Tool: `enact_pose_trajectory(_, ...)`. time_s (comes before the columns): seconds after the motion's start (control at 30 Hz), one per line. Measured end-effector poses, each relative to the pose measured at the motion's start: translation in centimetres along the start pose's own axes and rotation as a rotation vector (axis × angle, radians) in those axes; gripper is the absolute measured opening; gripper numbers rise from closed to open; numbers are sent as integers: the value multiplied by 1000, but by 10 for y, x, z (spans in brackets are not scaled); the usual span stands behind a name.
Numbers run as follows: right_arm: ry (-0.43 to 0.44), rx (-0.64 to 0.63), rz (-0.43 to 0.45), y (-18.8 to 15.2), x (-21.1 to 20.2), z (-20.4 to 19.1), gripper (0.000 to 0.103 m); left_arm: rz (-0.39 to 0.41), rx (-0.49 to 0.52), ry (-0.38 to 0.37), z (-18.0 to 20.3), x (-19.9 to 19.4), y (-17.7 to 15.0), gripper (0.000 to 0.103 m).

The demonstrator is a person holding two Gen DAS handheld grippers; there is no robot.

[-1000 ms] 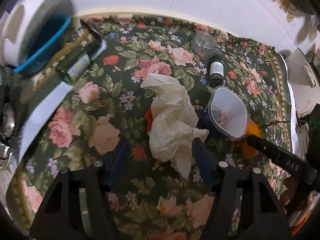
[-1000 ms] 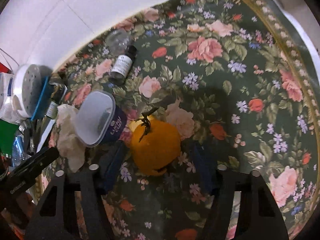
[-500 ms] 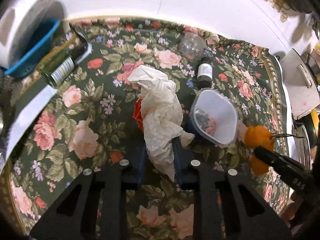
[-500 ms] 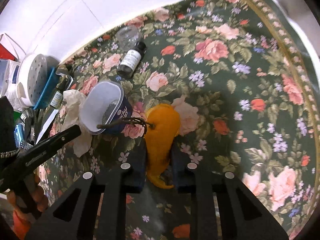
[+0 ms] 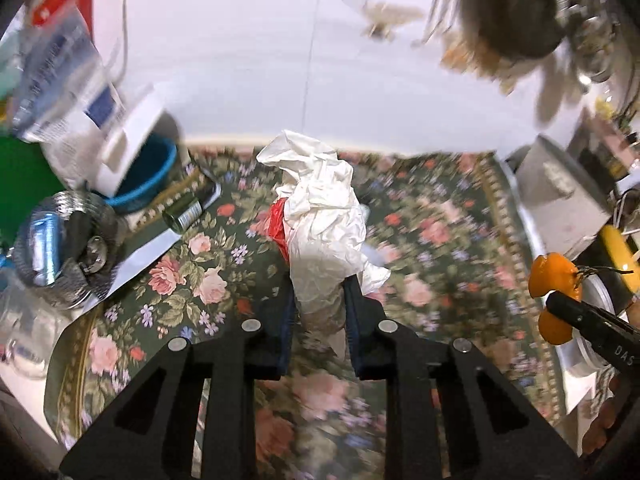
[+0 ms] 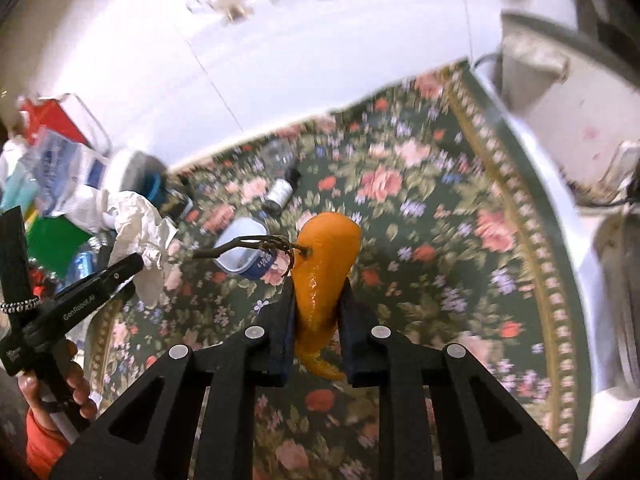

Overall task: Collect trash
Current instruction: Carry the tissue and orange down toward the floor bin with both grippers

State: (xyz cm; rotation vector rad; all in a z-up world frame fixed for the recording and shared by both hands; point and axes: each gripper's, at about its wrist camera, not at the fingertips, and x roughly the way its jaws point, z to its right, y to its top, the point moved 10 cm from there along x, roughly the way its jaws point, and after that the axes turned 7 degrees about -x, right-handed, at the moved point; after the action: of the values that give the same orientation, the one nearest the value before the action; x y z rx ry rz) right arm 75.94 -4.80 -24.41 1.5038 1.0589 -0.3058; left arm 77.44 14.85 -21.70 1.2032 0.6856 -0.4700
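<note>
My left gripper point(image 5: 319, 300) is shut on a crumpled white tissue wad point(image 5: 324, 216) with a red scrap in it, held above the floral tablecloth point(image 5: 432, 232). My right gripper point(image 6: 316, 308) is shut on an orange peel point(image 6: 324, 264) with a dry stem, also lifted off the cloth. The peel shows at the right edge of the left wrist view point(image 5: 554, 276). The tissue shows at the left of the right wrist view point(image 6: 140, 232). A plastic tub point(image 6: 244, 252), a small dark bottle point(image 6: 280, 196) and a clear jar point(image 6: 278, 154) lie on the cloth.
A blue bowl point(image 5: 148, 176), a white container point(image 5: 120, 140), a green bottle point(image 5: 184, 212) and a metal can point(image 5: 60, 244) crowd the left side. A white tiled wall point(image 5: 320, 60) is behind. A grey box point(image 5: 560, 200) stands at the right.
Both grippers have risen off the cloth with their loads, the left with the tissue, the right with the peel. One second ago both stood open around them, then shut.
</note>
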Motion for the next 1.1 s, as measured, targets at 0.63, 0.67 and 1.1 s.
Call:
enact_pose_trajectory(0.63, 152, -250, 192, -35, -173, -35, 17, 213, -16, -2, 93, -195, -78, 22)
enact_pose_trajectory(0.67, 154, -251, 197, -40, -178, -39, 17, 207, -15, -11, 92, -199, -83, 22)
enact_pose_trajectory(1.1, 70, -140, 186, -122, -206, -75, 17, 140, 61, -123, 53, -256, -164, 22)
